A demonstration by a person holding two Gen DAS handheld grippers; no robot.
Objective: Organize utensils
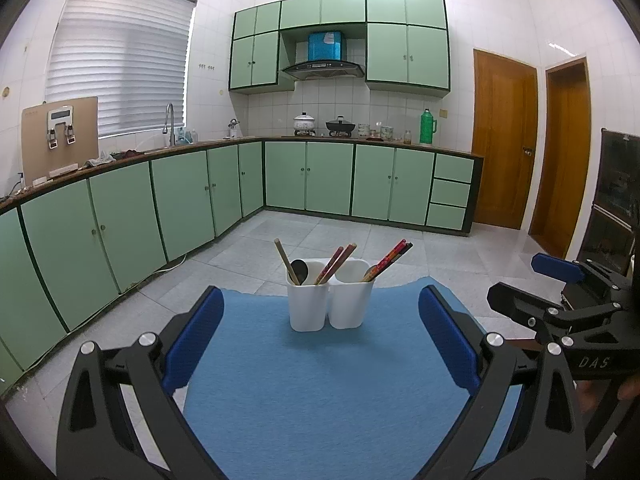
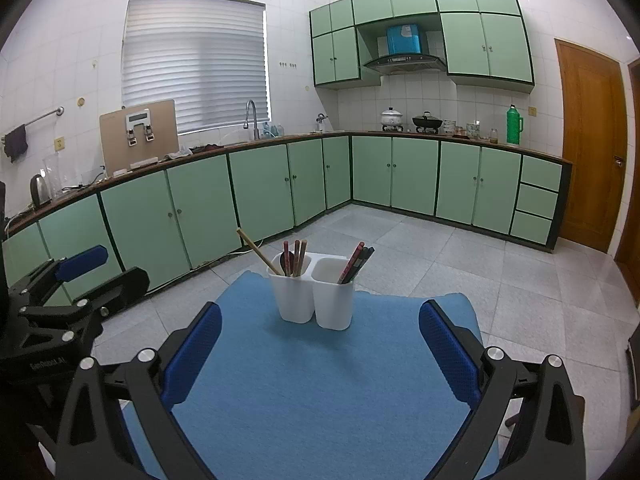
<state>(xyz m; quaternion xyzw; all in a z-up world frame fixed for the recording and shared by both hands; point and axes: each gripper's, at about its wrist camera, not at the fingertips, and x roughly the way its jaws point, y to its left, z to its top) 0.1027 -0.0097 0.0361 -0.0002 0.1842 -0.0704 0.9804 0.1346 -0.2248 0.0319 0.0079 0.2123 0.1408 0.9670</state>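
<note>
A white two-compartment utensil holder (image 1: 326, 304) (image 2: 314, 296) stands near the far edge of a blue mat (image 1: 320, 380) (image 2: 320, 380). Its left cup holds a tan wooden chopstick (image 1: 286, 261) (image 2: 258, 251), a dark spoon (image 1: 300, 270) and reddish chopsticks (image 1: 335, 264) (image 2: 297, 257). Its right cup holds red patterned and dark chopsticks (image 1: 387, 260) (image 2: 356, 262). My left gripper (image 1: 322, 332) is open and empty, short of the holder. My right gripper (image 2: 320, 344) is open and empty too. Each gripper shows at the side of the other's view.
The mat's table sits in a kitchen with green cabinets (image 1: 192, 196) along the left and back walls. A stove with pots (image 1: 324, 126), a green thermos (image 1: 427, 126), a sink tap (image 1: 170, 122) and wooden doors (image 1: 502, 140) lie beyond the tiled floor.
</note>
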